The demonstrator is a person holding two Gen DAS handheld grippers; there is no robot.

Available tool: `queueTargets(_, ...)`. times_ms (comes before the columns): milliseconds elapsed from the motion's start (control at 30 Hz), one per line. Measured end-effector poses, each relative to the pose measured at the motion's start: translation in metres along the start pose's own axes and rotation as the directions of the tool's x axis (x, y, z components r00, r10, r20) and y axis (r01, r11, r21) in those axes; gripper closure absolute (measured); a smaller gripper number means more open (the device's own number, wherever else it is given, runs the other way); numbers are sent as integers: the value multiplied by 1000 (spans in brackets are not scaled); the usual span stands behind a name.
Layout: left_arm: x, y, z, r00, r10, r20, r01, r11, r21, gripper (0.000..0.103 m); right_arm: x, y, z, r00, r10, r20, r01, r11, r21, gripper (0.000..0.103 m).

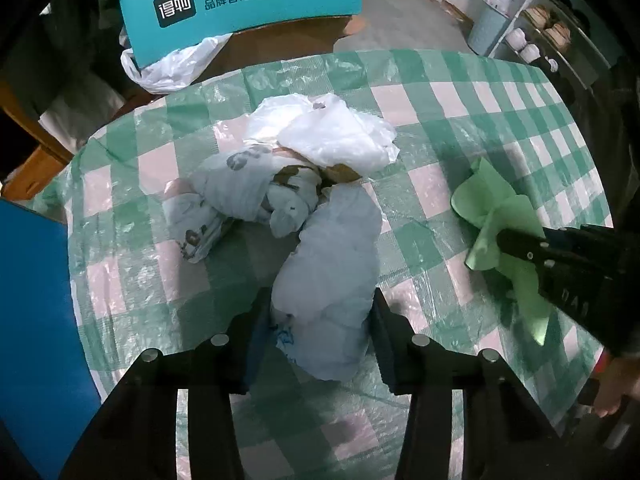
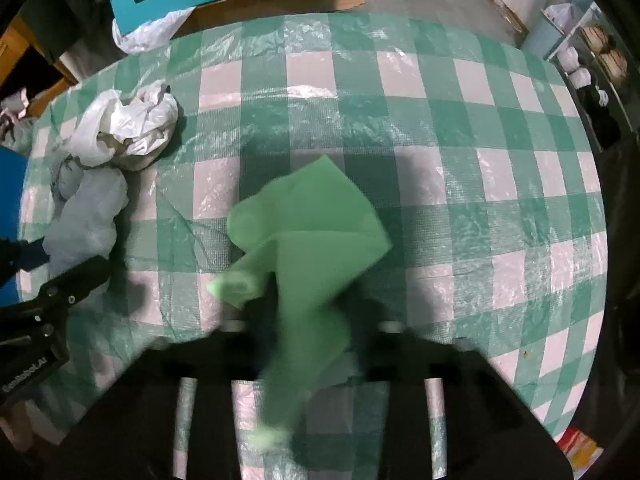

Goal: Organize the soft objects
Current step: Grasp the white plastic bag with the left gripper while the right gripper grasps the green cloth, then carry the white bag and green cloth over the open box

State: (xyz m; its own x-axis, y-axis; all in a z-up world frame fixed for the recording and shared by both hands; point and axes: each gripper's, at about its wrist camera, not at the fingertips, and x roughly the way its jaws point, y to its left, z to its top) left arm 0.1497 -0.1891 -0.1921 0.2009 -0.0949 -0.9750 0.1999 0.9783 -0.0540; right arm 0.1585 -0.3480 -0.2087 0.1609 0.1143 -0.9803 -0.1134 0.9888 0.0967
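Note:
A heap of crumpled plastic bags lies on the round checked table (image 1: 460,92): a white bag (image 1: 332,136), a printed bag (image 1: 248,188) and a pale blue bag (image 1: 332,264). My left gripper (image 1: 320,320) points down, and its fingers press the near end of the pale blue bag from both sides. To the right, my right gripper (image 2: 312,320) is shut on a thin green bag (image 2: 316,216), which stands up crumpled between its fingers. In the left wrist view the right gripper (image 1: 504,240) pinches the green bag (image 1: 492,204) from the right. The right wrist view catches the left gripper (image 2: 80,276) beside the heap (image 2: 120,128).
A teal printed box (image 1: 240,4) and a loose white bag (image 1: 168,68) sit beyond the table's far edge. A blue object (image 1: 36,320) stands at the table's left side. Shelves with cups (image 1: 532,36) are at the far right. A hand (image 1: 616,384) holds the right gripper.

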Motion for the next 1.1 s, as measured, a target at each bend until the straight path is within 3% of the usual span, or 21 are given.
queueTargets(167, -14, 3, -5, 1000, -9, 13, 9, 1000, -7, 57, -13, -3, -2, 998, 50, 28, -50, 998, 24, 94)
queueTargets(567, -47, 12, -19, 999, -28, 45, 28, 1000, -4, 57, -57, 18, -15, 989, 110, 100, -110, 994, -9, 94)
queueTargets(1100, -97, 39, -51, 994, 20, 105, -19, 1000, -15, 57, -113, 66, -27, 970, 167, 175, -153, 984, -94, 94)
